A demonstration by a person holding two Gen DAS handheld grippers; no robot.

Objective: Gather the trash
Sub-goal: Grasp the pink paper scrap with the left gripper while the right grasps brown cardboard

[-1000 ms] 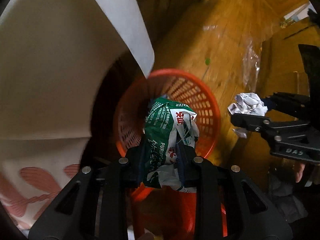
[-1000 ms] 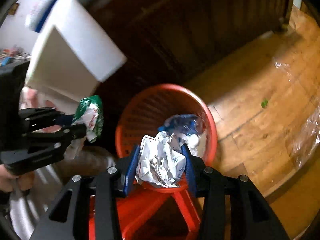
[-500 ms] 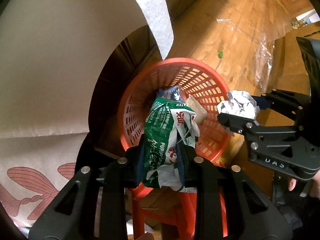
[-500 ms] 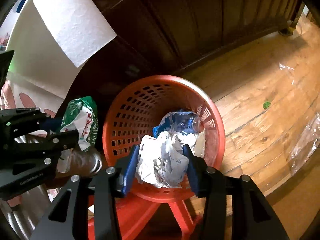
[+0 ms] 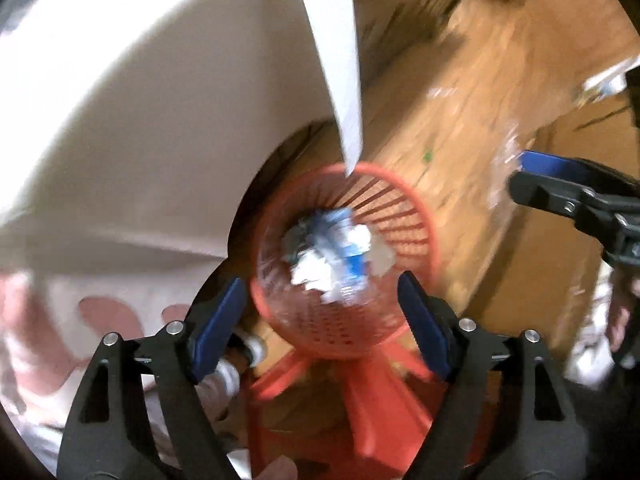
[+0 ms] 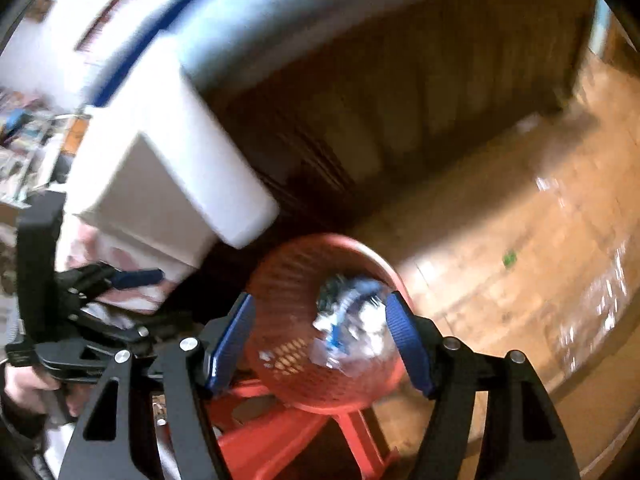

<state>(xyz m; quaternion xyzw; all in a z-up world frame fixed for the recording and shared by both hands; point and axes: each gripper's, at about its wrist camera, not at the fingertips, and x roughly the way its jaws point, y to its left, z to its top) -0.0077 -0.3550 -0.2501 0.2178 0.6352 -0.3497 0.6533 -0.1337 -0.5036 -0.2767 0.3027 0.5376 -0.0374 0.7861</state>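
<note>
Two handheld grippers hang above a red basket [image 5: 404, 220] of trash, both frames smeared by motion blur. No brand, label or lettering can be read in either view; the blur wipes out any print on the waste.

The left gripper [image 5: 322, 320] points almost straight down, its jaws opening wide with nothing between the blue pads [image 5: 222, 322]; the basket shows through the gap. The right gripper [image 6: 318, 342] likewise has its jaws opening and holds nothing, the pads standing either side of the basket's mouth as seen from above.

The trash [image 5: 332, 246] lies inside the basket: a crumpled heap of white, blue and dark scraps, too blurred to sort into separate pieces. The basket sits on a red stool [image 5: 360, 392] on the wooden floor [image 5: 472, 92].

The left view alone shows a white sheet [image 5: 332, 40] hanging down to the basket's far rim, a pale cloth with pink leaf shapes [image 5: 108, 316] at lower left, and the right gripper's jaws coming in from the right edge. The right view alone shows a white block [image 6: 192, 184] beside dark wood panelling [image 6: 400, 92], a hand [image 6: 20, 384] on the left gripper's handle, and shelves of blurred clutter [image 6: 20, 136] at far left. Both views catch a small green speck [image 6: 509, 258] and clear plastic film [image 6: 600, 312] on the floor.
</note>
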